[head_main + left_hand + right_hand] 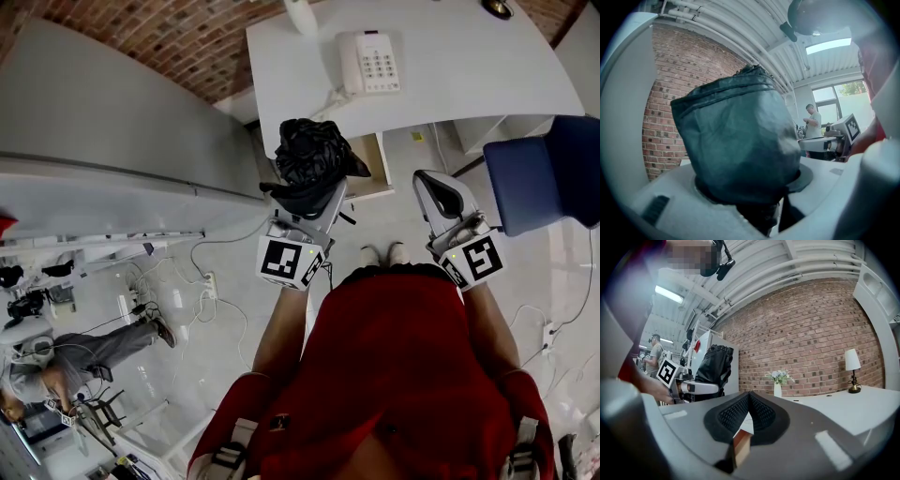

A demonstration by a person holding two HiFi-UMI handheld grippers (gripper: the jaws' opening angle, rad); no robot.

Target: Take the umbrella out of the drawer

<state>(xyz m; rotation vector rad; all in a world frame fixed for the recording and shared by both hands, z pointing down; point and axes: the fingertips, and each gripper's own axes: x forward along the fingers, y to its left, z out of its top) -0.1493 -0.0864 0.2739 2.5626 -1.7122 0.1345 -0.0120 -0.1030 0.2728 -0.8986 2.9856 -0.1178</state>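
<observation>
Bright, even light. Both gripper views bulge, black at the corners. The umbrella in the left hand-held gripper is blurred; a ceiling lamp glares above it.

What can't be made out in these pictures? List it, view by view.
- Head view: the drawer's inside, hidden by the desk top and the umbrella; only a wooden side shows.
- Left gripper view: the left gripper's pads, covered by the umbrella it clamps.
- Head view: the phone's key print, too small to read.
</observation>
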